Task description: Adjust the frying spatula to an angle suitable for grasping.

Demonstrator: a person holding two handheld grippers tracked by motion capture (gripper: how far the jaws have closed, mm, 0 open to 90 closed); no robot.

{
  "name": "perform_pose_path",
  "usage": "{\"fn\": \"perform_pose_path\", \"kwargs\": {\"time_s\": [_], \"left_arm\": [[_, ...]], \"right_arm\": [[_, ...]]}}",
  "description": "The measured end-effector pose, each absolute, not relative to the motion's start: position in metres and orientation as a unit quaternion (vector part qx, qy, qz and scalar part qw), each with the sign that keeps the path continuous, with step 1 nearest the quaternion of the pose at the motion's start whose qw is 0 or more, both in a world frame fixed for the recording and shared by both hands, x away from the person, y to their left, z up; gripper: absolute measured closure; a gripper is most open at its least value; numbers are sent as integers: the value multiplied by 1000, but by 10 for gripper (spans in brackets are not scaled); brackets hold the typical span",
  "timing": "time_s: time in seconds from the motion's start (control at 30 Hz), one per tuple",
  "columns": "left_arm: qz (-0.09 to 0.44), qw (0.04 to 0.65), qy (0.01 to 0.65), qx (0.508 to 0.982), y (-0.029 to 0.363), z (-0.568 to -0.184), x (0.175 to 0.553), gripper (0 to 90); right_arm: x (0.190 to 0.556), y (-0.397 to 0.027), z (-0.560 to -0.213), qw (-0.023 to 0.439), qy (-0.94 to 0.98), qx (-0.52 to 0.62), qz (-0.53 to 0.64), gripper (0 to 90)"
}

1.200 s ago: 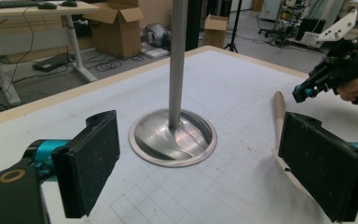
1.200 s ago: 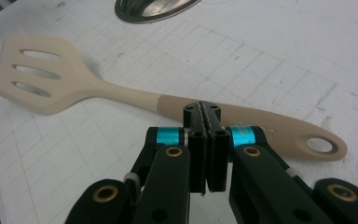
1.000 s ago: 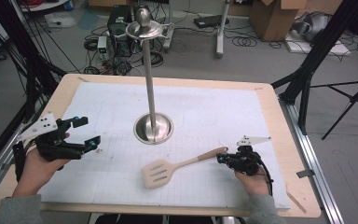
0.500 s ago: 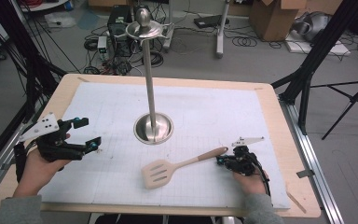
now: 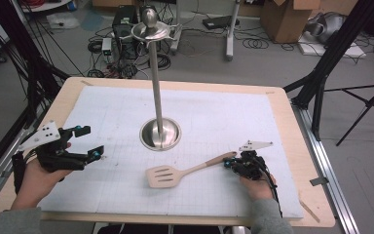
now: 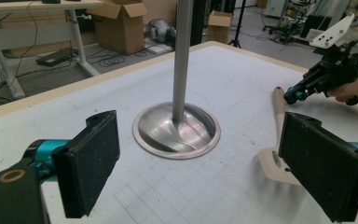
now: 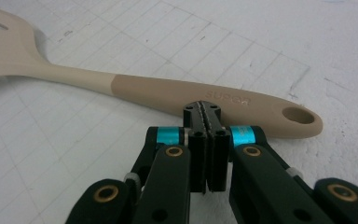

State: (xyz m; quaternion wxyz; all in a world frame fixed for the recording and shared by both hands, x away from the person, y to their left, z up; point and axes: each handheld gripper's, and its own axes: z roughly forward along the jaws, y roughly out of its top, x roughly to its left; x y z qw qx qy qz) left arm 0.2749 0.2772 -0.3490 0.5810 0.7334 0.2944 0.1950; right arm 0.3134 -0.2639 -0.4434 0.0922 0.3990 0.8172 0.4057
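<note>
Your right gripper (image 7: 205, 112) lies low over the tabletop (image 5: 272, 97), jaws pressed together with nothing between them, tips just beside the handle of the slotted spatula (image 5: 175, 173), which lies flat in front of the metal stand (image 5: 159, 134). Your left gripper (image 5: 85, 144) hovers level at the left edge, jaws spread and empty, facing the stand.

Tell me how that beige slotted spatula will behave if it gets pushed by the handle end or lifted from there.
The spatula lies flat on the white mat, so a push would probably slide or pivot it, not roll it. It looks like one stiff moulded piece, so it should hardly droop. Lifted by the handle near the hanging hole, the broad slotted blade may sag downward. The right gripper, shut, sits against that handle.
</note>
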Motion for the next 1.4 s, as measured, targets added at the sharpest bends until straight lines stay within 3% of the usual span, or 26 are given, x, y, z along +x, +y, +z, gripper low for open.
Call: {"fn": "perform_pose_path", "kwargs": {"time_s": [0.6, 0.9, 1.4], "left_arm": [[199, 579, 300, 731, 282, -351, 270, 130], [203, 578, 302, 730, 287, -350, 265, 130], [212, 576, 309, 726, 296, -351, 253, 130]], "right_arm": [[321, -256, -443, 124, 813, 391, 413, 897], [323, -253, -435, 118, 804, 390, 434, 897], [331, -162, -434, 68, 837, 309, 447, 896]]}}
